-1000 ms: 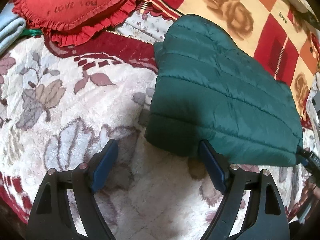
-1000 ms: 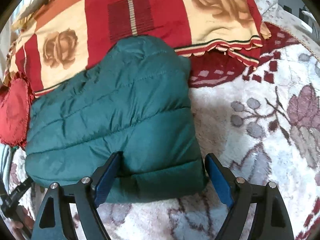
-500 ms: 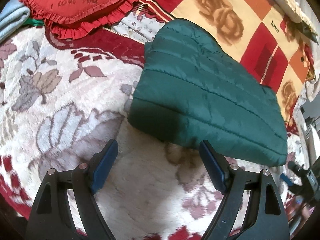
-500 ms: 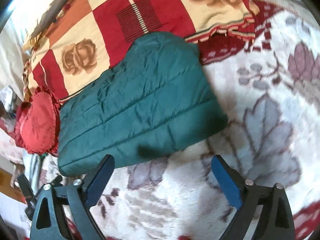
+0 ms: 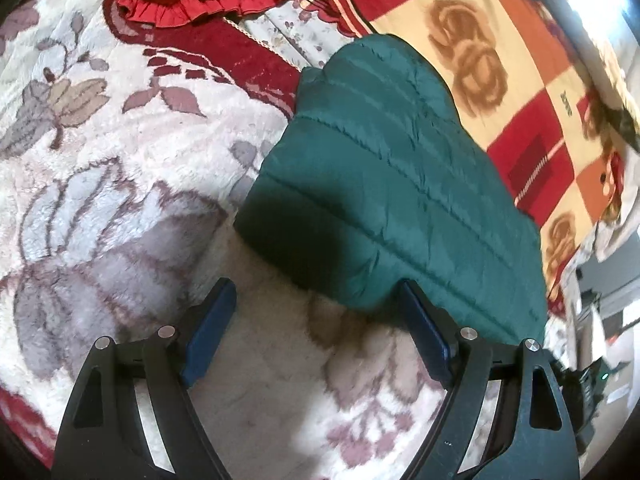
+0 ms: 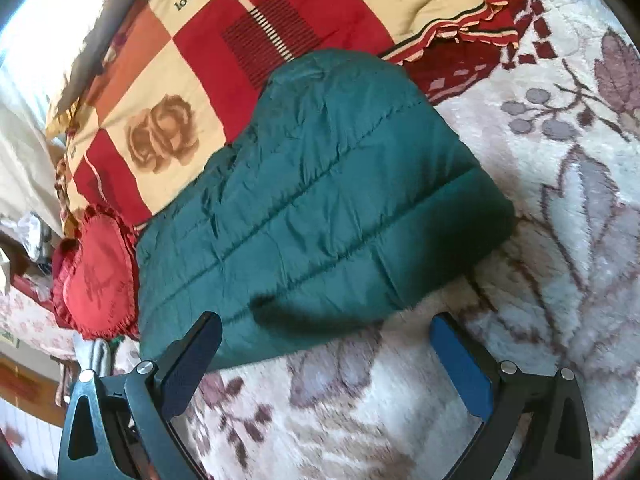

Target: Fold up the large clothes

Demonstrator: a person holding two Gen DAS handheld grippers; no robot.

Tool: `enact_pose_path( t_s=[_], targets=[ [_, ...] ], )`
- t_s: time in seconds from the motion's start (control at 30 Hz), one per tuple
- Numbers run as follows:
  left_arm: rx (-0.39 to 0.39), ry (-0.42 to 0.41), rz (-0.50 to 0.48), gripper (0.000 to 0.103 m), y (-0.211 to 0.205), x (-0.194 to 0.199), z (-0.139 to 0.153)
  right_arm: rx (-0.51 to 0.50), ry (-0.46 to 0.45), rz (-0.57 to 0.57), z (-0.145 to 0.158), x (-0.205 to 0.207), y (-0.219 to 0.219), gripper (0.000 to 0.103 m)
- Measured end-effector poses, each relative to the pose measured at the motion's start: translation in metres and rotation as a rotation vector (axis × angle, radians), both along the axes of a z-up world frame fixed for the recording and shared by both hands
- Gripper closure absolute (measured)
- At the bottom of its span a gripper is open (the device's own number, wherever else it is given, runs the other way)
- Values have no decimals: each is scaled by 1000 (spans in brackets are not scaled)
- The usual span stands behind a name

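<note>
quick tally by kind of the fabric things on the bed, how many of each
green quilted jacket, folded: 1
red heart-shaped ruffled cushion: 1
red and cream rose-print checked blanket: 1
white floral plush blanket underneath: 1
total: 4

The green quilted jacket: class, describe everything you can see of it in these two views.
The green quilted jacket is dark teal, puffy, with a smooth, slightly shiny shell stitched in parallel channels. It lies folded into a compact, roughly rectangular bundle, flat on the floral fleece blanket, its far edge against the red-and-cream checked quilt. Nothing grips it: both grippers stand open just short of its near edge.
</note>
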State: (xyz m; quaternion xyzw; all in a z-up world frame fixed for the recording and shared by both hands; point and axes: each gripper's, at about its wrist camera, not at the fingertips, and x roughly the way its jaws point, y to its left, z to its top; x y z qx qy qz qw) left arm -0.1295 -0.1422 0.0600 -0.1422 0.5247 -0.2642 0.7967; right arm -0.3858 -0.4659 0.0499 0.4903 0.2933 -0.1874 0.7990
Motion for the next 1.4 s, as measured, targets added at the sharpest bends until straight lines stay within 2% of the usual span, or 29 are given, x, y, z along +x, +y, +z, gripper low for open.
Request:
enact_pose_path(
  t_s=[0.27, 0.4, 0.63, 0.67, 0.7, 0.73, 0.77, 0.8, 0.87, 0.97, 1.1, 1.2, 1.4],
  targets=[
    [-109, 41, 74, 16, -10, 17, -3, 20, -65, -36, -7, 15, -15, 0],
    [-180, 77, 154, 10, -8, 23, -6, 28, -86, -56, -9, 20, -20, 0],
    [-187, 90, 242, 5, -18, 33, -8, -24, -33, -72, -6, 37, -20, 0],
    [-185, 93, 242, 5, -19, 35, -8, -28, -40, -64, -5, 38, -21, 1],
    [-185, 98, 237, 5, -20, 36, -8, -33, -47, -64, -5, 38, -21, 14],
    [-187, 102, 229, 9, -20, 37, -8, -40, -54, -63, -3, 37, -21, 24],
    [-189, 103, 218, 23, -19, 37, -8, -40, -58, -57, -2, 35, -21, 38],
    [-184, 102, 202, 29, -18, 37, -8, -43, -61, -55, -2, 35, -22, 46],
    [-188, 89, 174, 48, -15, 35, -5, -83, -55, -33, 7, 31, -21, 57],
    [-195, 62, 131, 58, -10, 27, 8, -145, -35, 14, 22, 28, -15, 66],
    [-207, 17, 80, 60, 3, 7, 32, -224, -27, 63, 45, 12, 4, 70],
    [-212, 18, 31, 60, 23, -13, 46, -214, -32, 88, 58, -13, 19, 70],
    [-133, 37, -18, 60, 61, -61, 46, -198, 6, 136, 58, -68, 69, 70]
  ],
)
